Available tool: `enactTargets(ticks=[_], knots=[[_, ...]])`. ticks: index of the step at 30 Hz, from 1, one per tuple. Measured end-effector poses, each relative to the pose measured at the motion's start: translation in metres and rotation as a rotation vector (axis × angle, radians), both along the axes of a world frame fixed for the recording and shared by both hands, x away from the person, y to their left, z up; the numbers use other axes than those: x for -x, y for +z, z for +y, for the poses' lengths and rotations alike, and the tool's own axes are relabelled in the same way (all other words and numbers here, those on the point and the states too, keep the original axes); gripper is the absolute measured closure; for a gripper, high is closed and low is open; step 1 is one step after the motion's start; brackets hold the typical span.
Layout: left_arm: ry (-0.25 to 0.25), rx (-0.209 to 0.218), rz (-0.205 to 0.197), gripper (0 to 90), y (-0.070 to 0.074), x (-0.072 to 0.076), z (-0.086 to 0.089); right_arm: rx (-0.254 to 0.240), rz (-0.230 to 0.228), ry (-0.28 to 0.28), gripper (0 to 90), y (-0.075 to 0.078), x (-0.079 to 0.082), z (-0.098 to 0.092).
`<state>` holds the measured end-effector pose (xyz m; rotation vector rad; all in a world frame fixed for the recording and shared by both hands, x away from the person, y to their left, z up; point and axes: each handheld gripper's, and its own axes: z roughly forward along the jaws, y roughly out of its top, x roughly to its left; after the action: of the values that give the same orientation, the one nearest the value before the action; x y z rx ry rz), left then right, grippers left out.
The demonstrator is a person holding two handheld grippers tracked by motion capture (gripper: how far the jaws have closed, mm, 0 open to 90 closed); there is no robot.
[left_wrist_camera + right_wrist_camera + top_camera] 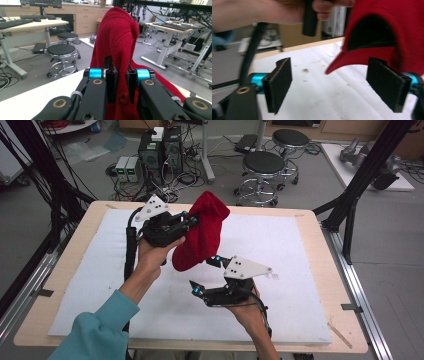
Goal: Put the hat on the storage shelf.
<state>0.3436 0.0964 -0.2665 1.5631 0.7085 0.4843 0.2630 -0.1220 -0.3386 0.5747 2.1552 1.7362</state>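
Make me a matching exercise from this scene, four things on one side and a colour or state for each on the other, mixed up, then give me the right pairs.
Things:
1. red knit hat
2. left gripper
3. right gripper
4. stools

States:
A. jaws wide apart, nothing between the pads
B. standing on the floor beyond the table
C. held up off the white pad, hanging with its opening downward
D. jaws clamped on a fold of knit fabric

Pairs: 1-C, 2-D, 3-A, 4-B
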Motion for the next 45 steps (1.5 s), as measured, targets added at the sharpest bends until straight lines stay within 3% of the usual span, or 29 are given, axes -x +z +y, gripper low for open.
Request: enactTargets(ticks=[8, 19, 27, 45], knots=[[-0.004, 0.003, -0.001, 83.9, 0.001, 0.003, -0.005, -0.009, 0.007, -0.034, 27.4, 0.0, -0.002, -0.002], [-0.003, 0.014, -0.006, 83.9, 0.002, 0.007, -0.011, -0.041, 0.029, -0.122, 45.0, -0.007, -0.008, 0.001], [-0.011, 0.016, -0.014, 84.0, 0.002, 0.008, -0.011, -0.03, 0.026, -0.115, 59.0, -0.006, -0.01, 0.003], [0.018, 0.02, -0.024, 84.2, 0.002, 0.007, -0.012, -0.06, 0.044, -0.136, 41.1, -0.004, -0.01, 0.011]])
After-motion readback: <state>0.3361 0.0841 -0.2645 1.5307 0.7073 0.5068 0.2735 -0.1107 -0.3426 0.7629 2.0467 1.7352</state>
